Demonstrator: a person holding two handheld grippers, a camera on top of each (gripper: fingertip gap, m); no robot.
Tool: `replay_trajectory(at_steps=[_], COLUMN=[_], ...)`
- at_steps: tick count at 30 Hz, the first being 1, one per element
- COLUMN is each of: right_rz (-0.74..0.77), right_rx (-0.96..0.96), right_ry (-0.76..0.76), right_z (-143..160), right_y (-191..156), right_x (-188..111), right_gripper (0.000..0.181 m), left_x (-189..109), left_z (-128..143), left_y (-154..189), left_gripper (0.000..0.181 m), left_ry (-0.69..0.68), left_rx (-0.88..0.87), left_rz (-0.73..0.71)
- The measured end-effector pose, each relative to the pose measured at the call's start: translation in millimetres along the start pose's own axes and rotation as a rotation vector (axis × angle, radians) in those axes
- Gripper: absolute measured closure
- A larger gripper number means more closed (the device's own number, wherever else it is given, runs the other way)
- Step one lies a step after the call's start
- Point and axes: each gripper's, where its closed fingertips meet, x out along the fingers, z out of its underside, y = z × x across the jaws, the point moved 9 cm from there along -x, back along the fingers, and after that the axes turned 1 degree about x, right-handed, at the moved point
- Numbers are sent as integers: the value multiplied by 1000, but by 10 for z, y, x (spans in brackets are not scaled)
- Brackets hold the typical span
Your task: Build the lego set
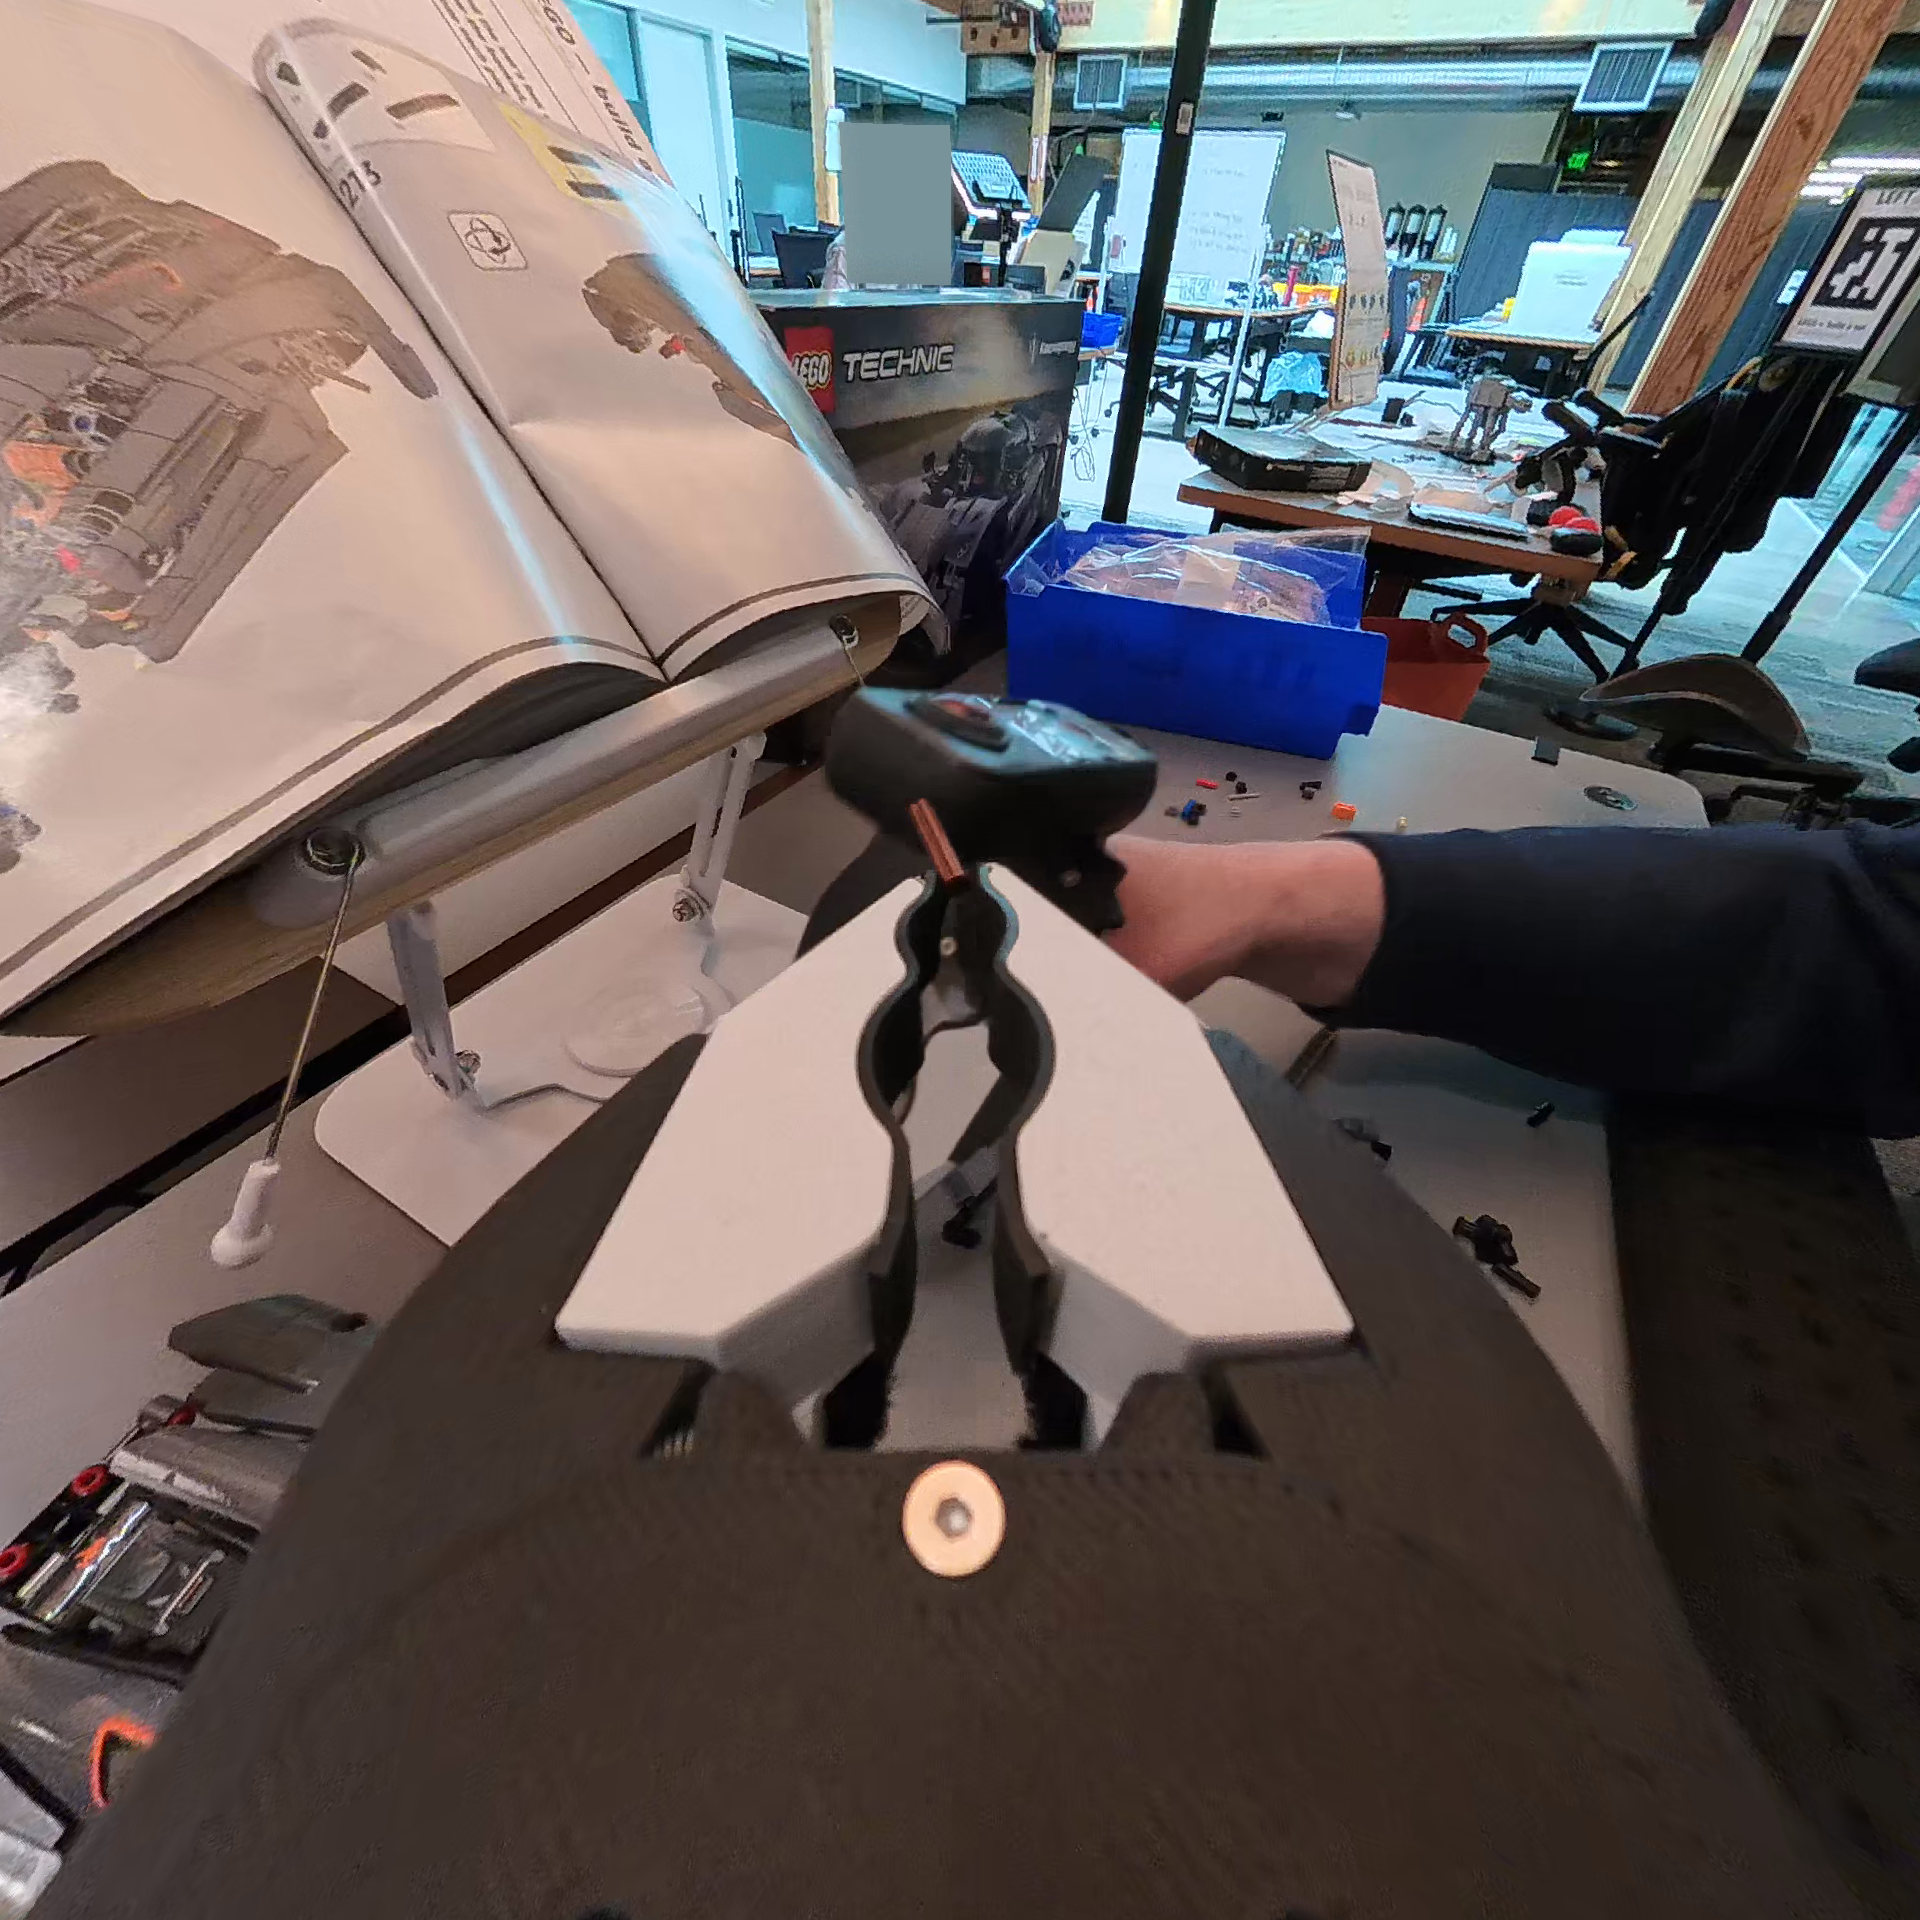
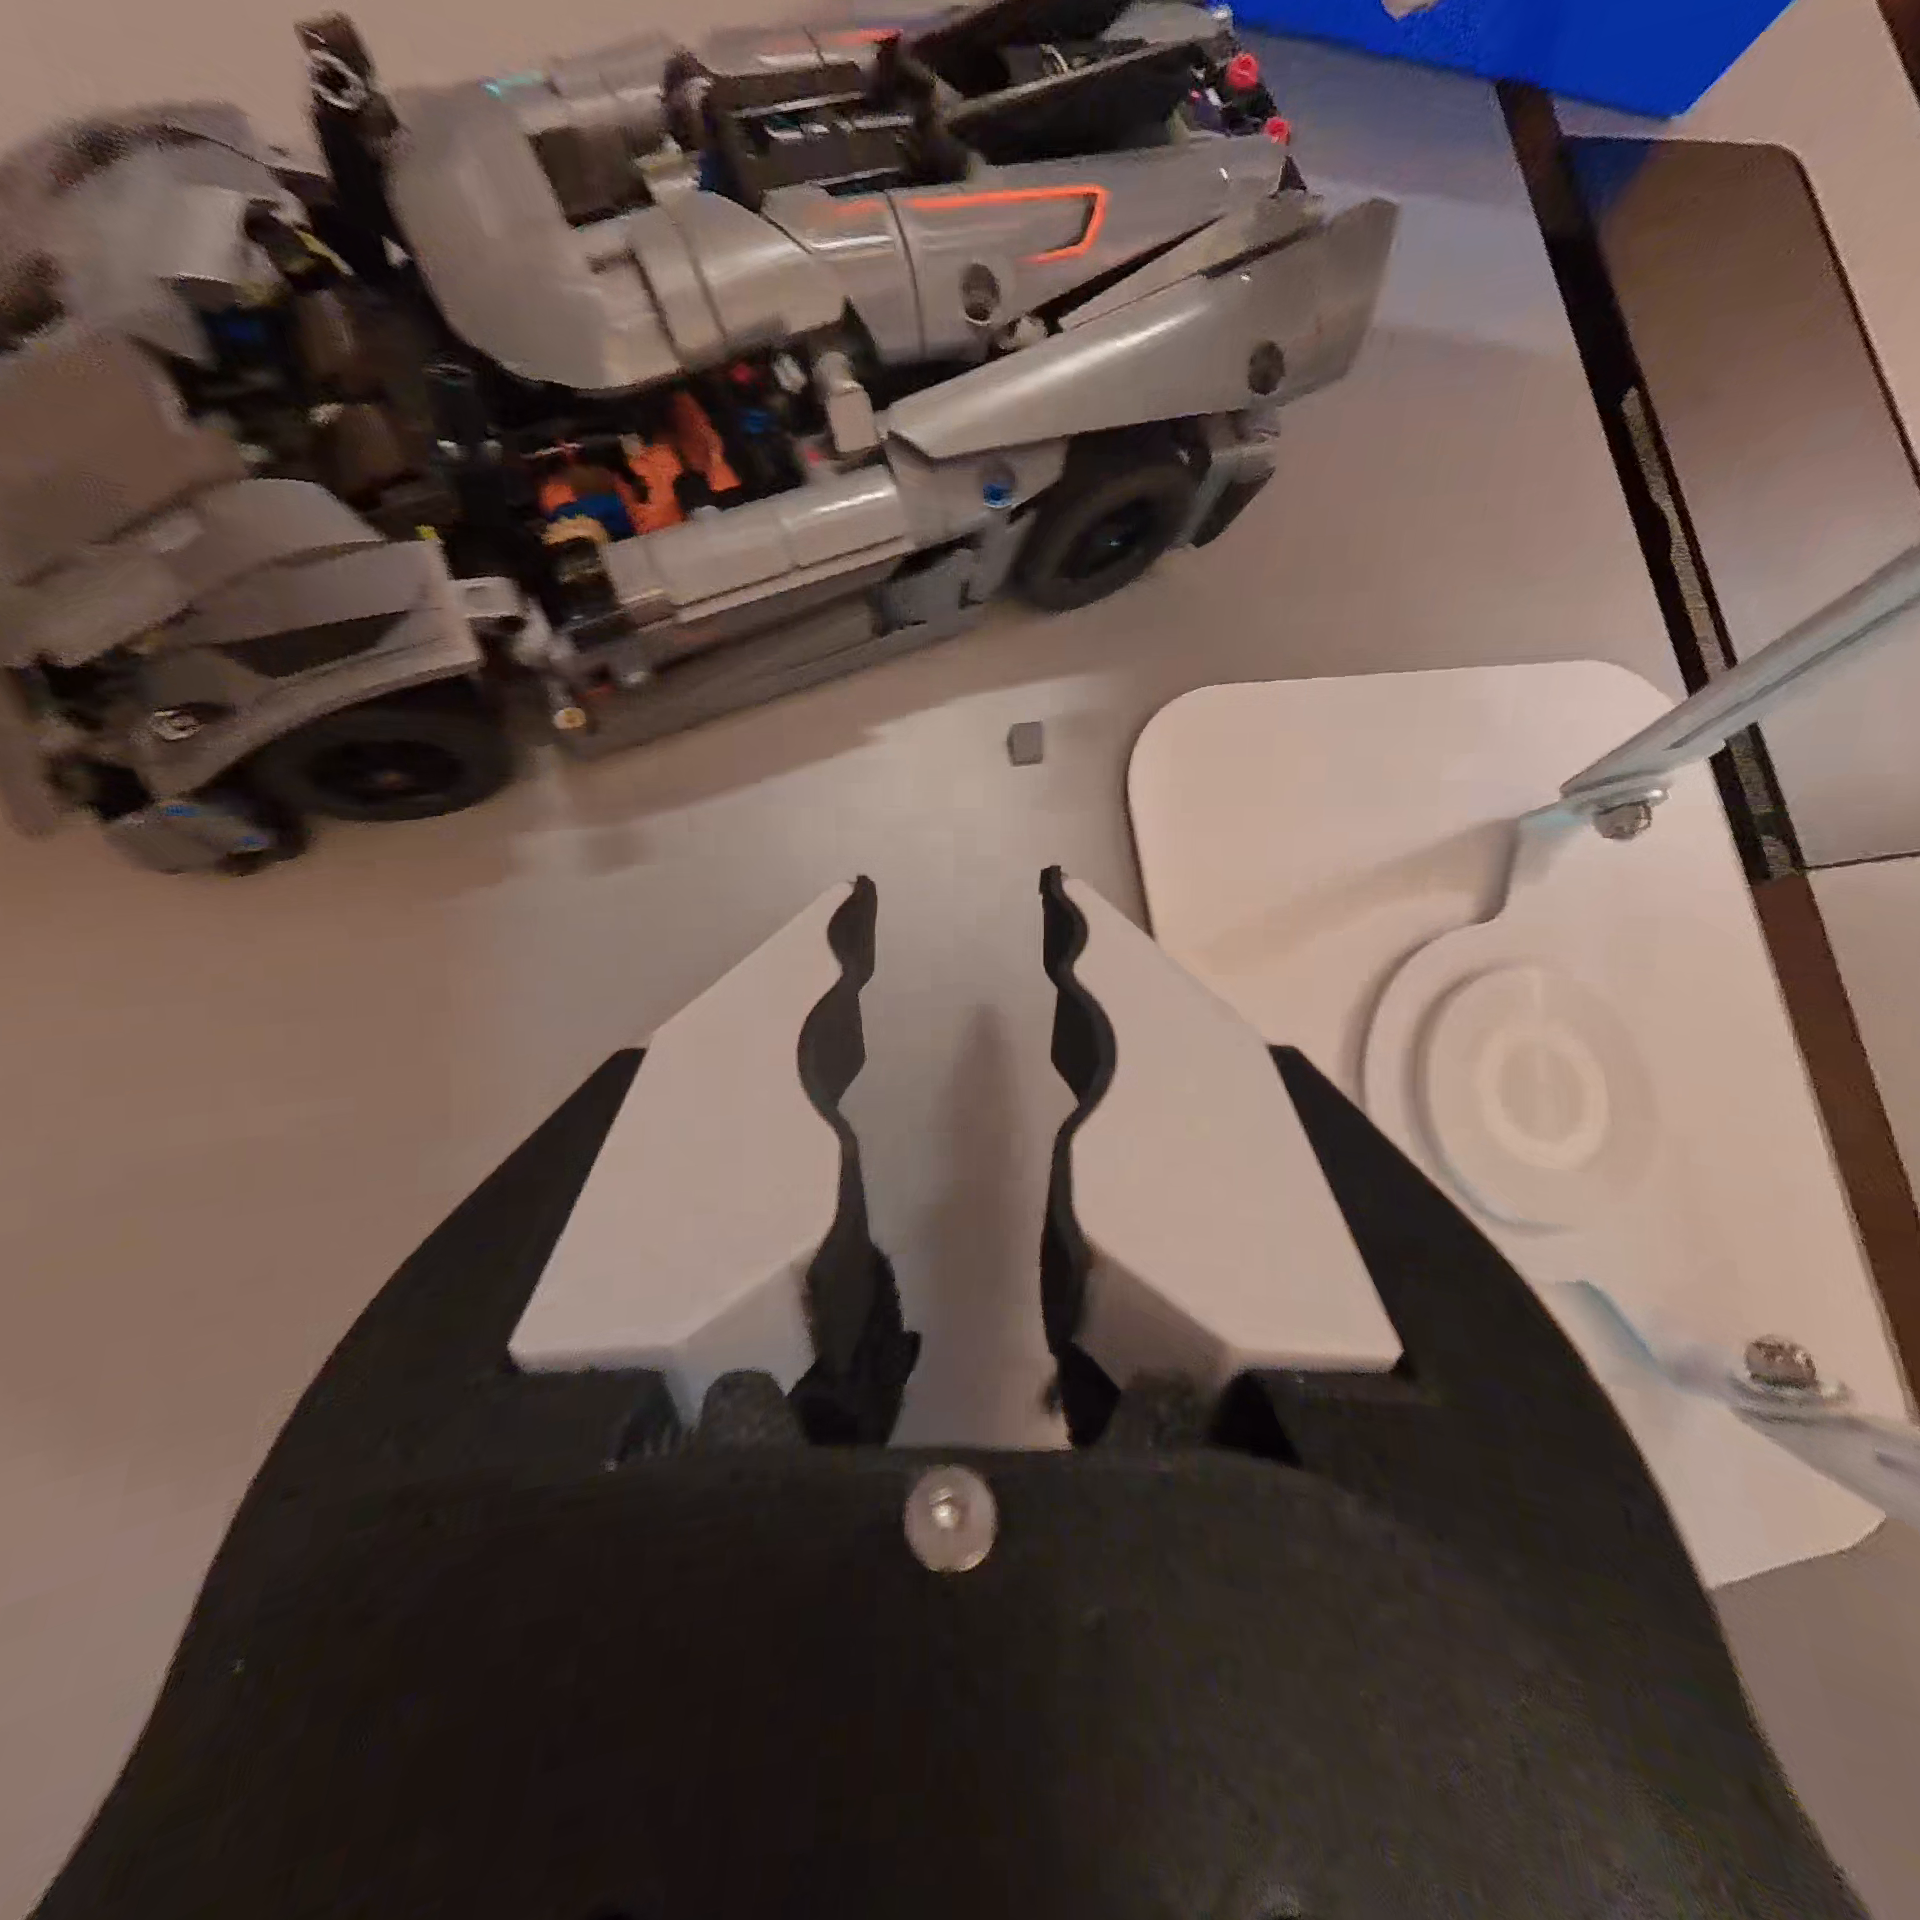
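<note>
- Left tool [image 1: 954, 883]: its two fingers are pinched together on one small brown pin [image 1: 928, 837], held up in the air in front of the book stand.
- Right tool [image 2: 951, 883]: its two fingers stand apart with nothing between them, above the desk [image 2: 312, 1039].
- One grey model car [image 2: 665, 395] sits on the desk ahead of the right tool, with two wheels showing.
- One tiny grey piece [image 2: 1024, 744] lies between car and tool.
- One open instruction book [image 1: 395, 436] rests on one white stand [image 1: 499, 1101].
- One blue bin [image 1: 1195, 644] holds bagged parts.
</note>
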Motion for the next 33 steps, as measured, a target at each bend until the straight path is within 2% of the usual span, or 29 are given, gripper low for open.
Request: replay_trajectory(at_steps=[10, 12, 17, 20, 25, 29, 33], right_rz=[-20, -29, -61, -78, -81, -60, -6], right_rx=[-19, -6, 18, 18, -10, -49, -81], right_ry=[-70, -87, -75, -71, -117, -138, -185], right_z=[-152, -143, -149, -148, -128, -46, 201], right_y=[147, 165, 167, 149, 106, -17, -198], right_x=[501, 549, 584, 583, 395, 17, -386], right_gripper=[157, 159, 176, 176, 176, 176, 176], left_x=[-67, -94, -114, -111, -124, -106, -67], left_z=[-3, -7, -8, -10, -1, 12, 8], left_y=[-47, -66, -83, -76, -96, -103, -76], left_gripper=[178, 179, 179, 179, 178, 179, 179], left_ry=[26, 38, 50, 48, 47, 42, 32], left_rx=[-9, -13, -23, -18, -17, -21, -8], left_rz=[-15, -21, -25, -27, -42, -41, -39])
